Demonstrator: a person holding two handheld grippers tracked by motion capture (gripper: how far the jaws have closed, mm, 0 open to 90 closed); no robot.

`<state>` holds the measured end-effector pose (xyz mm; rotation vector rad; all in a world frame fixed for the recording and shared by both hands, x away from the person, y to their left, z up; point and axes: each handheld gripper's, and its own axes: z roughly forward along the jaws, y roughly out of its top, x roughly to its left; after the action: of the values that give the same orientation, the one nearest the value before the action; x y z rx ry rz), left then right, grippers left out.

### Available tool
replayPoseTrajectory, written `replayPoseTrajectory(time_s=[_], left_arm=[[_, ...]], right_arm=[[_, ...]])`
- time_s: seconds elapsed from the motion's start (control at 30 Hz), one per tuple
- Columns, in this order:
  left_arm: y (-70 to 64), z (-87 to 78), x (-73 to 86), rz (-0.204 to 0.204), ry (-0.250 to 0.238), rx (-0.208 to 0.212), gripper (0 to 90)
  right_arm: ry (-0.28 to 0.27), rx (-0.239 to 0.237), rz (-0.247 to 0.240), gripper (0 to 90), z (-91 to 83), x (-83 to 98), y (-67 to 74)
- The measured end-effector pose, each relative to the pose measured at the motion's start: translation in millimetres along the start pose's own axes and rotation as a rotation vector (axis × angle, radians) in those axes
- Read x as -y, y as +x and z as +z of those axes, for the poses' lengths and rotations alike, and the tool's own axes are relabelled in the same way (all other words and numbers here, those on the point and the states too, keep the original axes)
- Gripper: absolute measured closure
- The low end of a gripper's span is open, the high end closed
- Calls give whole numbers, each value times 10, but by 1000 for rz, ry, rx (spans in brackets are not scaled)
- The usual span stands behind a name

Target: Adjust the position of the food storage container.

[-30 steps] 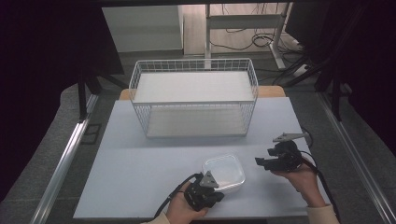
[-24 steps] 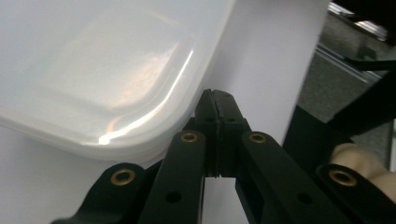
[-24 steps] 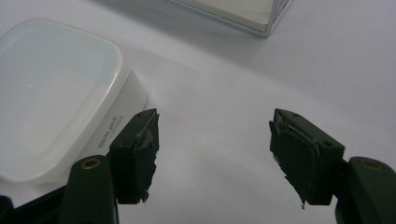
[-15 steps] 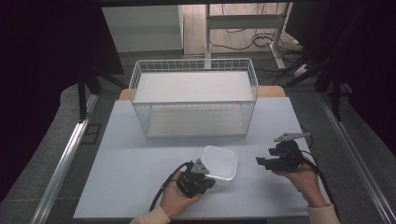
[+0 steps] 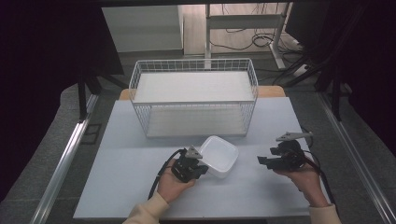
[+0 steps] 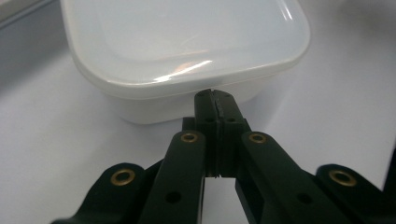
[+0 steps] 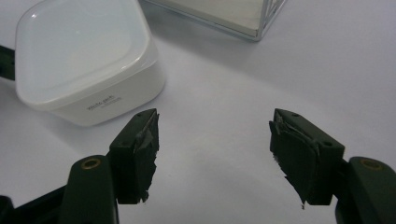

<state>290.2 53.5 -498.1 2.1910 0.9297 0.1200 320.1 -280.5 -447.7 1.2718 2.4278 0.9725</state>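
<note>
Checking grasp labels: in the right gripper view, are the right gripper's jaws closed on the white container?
No. The right gripper has its jaws wide apart over bare table, with the white container off to one side.

White lidded container [image 5: 218, 155] upright, before basket [image 5: 194, 100].

Work surface: a flat, pale grey-white rectangular tabletop [image 5: 140, 186], matte, with a light wooden board [image 5: 273, 91] showing past its far edge.

Landmark: a white wire-mesh rectangular basket [image 5: 194, 100] standing upright on the far half of the tabletop, roughly centred side to side. It has a pale flat floor panel inside.

A white translucent plastic square container with rounded corners and a fitted lid [image 5: 218, 155] rests on the tabletop on the near side of the basket, close to its front wall but apart from it, under the basket's right half. Small printed text on one container side wall is too small to read.
</note>
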Motion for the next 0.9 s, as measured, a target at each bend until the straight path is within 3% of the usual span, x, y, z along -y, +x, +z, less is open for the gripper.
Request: replayPoseTrajectory(time_s=[0.23, 0.37, 0.4, 0.43, 0.47, 0.5, 0.53, 0.57, 0.7, 0.77, 0.8, 0.9], left_arm=[[33, -26, 7, -12, -6, -3, 898], [1, -158, 29, -13, -41, 7, 889], [-2, -264, 64, 3, -60, -2, 858], [-2, -264, 64, 3, -60, -2, 833], [-6, -379, 124, -14, -85, -35, 779], [-6, -379, 124, -14, -85, -35, 732], [16, -464, 160, -31, -93, -66, 732], [46, -527, 181, -50, -89, -86, 537], [194, -716, 247, -120, -123, -138, 320], [237, -755, 258, -138, -133, -144, 286], [323, -817, 278, -169, -147, -137, 273], [391, -855, 297, -185, -148, -129, 253]], right_arm=[[-1, 0, -2, 321, 3, 5, -2], [-8, -2, 4, 321, -6, 2, 1], [-13, -1, 1, 322, -12, -5, 4], [-13, -1, 1, 322, -12, -5, 4], [-18, -1, -1, 325, -1, -23, 14], [-18, -1, -1, 325, -1, -23, 14], [-19, -3, -6, 329, 5, -32, 20], [-29, -8, -12, 345, 17, -67, 40], [-53, -39, -5, 374, 41, -172, 87], [-54, -41, -8, 379, 44, -201, 100], [-65, -52, -13, 398, 62, -257, 121], [-64, -53, -18, 417, 85, -306, 140]])
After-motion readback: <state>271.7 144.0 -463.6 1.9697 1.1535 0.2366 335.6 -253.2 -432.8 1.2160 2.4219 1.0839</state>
